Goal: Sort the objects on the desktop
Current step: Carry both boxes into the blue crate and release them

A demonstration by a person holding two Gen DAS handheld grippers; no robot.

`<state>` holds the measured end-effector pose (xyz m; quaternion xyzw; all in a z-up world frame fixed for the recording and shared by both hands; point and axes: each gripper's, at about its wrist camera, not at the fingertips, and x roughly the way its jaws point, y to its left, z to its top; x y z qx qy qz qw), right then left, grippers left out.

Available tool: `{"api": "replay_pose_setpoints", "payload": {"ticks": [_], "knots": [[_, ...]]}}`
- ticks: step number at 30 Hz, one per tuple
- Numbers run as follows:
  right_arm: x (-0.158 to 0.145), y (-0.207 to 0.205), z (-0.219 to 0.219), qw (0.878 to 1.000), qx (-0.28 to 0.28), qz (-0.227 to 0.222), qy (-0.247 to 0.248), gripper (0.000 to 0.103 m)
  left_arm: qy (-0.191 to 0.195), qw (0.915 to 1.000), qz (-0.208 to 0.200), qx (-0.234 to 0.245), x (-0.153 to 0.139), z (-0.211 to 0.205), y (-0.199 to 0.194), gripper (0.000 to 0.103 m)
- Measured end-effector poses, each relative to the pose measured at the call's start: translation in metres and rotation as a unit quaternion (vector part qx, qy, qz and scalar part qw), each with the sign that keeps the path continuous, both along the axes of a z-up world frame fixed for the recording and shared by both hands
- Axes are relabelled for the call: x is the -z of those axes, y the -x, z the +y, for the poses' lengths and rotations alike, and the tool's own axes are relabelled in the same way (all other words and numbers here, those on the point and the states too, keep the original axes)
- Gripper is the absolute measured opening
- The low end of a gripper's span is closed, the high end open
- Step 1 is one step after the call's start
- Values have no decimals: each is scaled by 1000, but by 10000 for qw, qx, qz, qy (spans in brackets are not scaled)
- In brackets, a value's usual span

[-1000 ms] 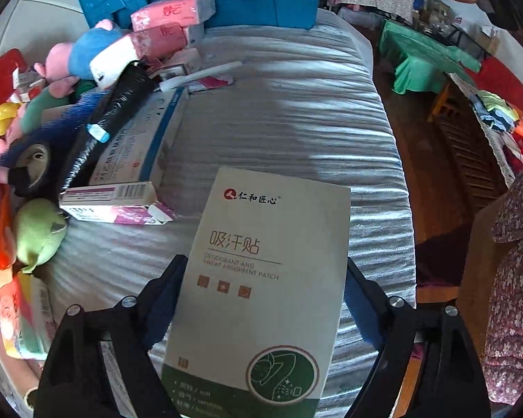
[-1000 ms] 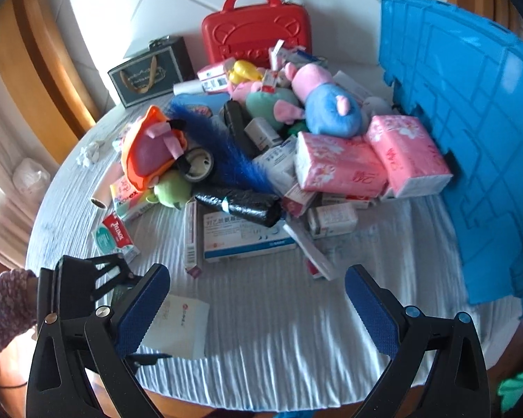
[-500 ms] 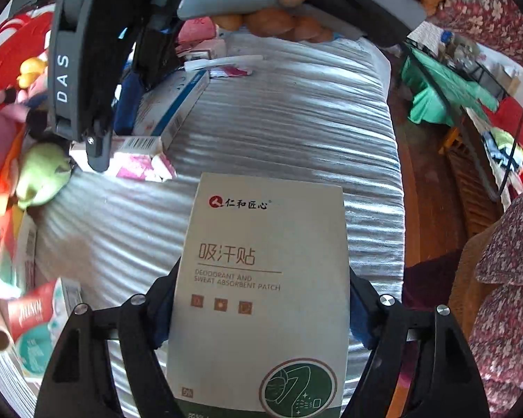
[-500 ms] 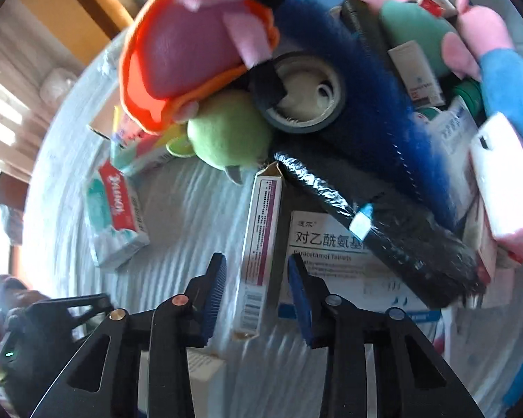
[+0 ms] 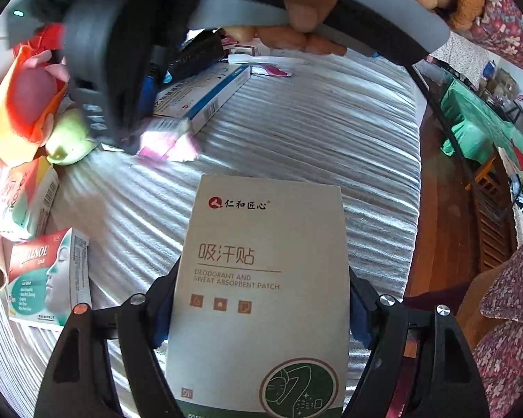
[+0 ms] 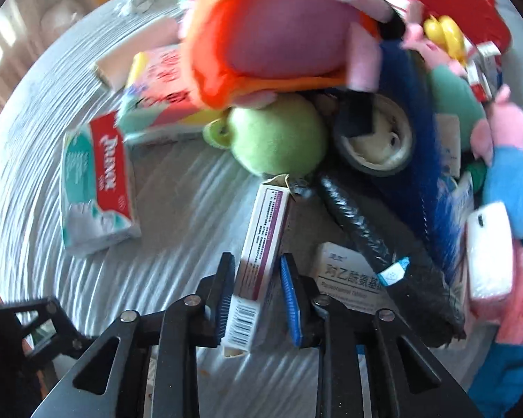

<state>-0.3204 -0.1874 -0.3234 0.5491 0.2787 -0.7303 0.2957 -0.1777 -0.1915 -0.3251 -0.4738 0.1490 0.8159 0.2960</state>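
Right tongs (image 6: 256, 308) closing on purple-striped box (image 6: 261, 254)

A flat beige sweat-patch box (image 5: 261, 278) with a green bottom band fills the lower centre of the left wrist view. In the right wrist view a slim white-and-purple medicine carton (image 6: 261, 254) stands tilted at lower centre, barcode end nearest the lens.

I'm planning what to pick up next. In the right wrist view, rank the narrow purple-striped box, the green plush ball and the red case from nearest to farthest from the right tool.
1. Narrow purple-striped box: between the tool's fingers.
2. Green plush ball: just beyond the box's far end.
3. Red case: far top right, behind the pile.
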Motion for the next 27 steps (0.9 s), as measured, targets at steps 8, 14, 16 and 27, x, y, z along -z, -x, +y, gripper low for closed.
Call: {"api": "replay_pose_setpoints", "payload": {"ticks": [8,14,16,27], "knots": [[1,2,61,9906,595,-473,1139,18,-30,9986,202,-487,-18,-10,-3,76],[-52,-38,125,9768,781,31,1994,18,24,9924,1009,-709,-91,-13,3,76],[-77,-47,149,9677,970,333,2303,18,63,9890,1315,-668,-123,-3,8,76],[-256,-55,344,8714,2494,2795,3169,18,-366,9528,3004,222,-317,161,71,76]]}}
